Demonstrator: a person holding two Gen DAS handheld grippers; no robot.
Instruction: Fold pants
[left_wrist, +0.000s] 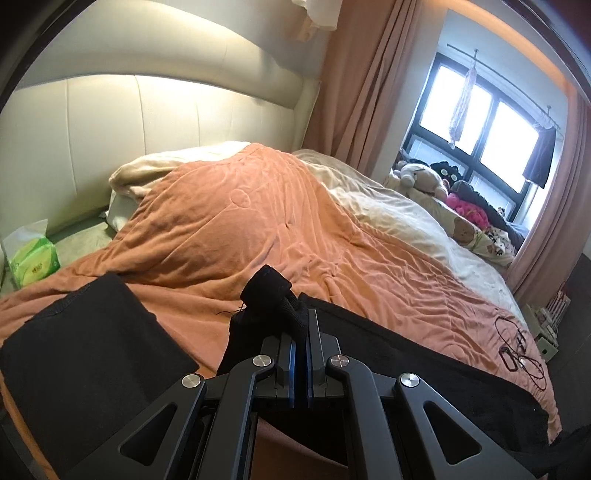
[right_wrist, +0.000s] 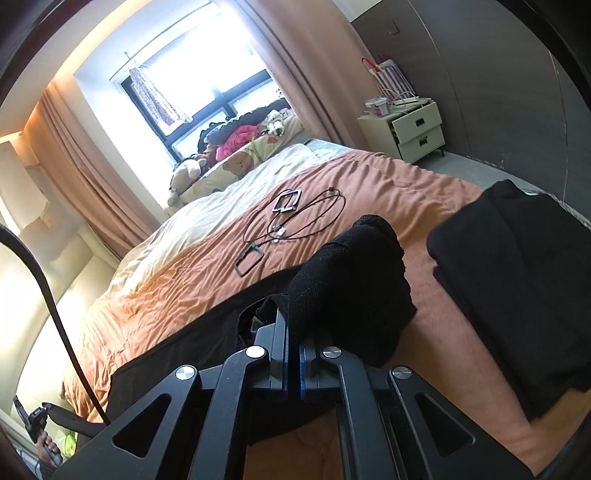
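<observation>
Pants (left_wrist: 424, 354), black, lie stretched along the near edge of the bed (left_wrist: 258, 229); left tongs (left_wrist: 300, 325) and right tongs (right_wrist: 293, 332) each pinch a bunched end, lifted; folding looks barely begun; folded black garment (right_wrist: 517, 295) sits at 3 o'clock, cables (right_wrist: 295, 218) at 12, possibly obstructing.

The knitted pants (left_wrist: 269, 295) are plain black, as is the folded stack of black cloth (right_wrist: 517, 295). The crumpled quilt (left_wrist: 258, 221) beneath is burnt orange, fading to cream along its far side. The padded leather headboard (left_wrist: 147, 110) is ivory. The long curtains (left_wrist: 362, 74) are dusty pink. The tissue packet (left_wrist: 33, 262) is bright green. Both grippers are black with blue pads.
</observation>
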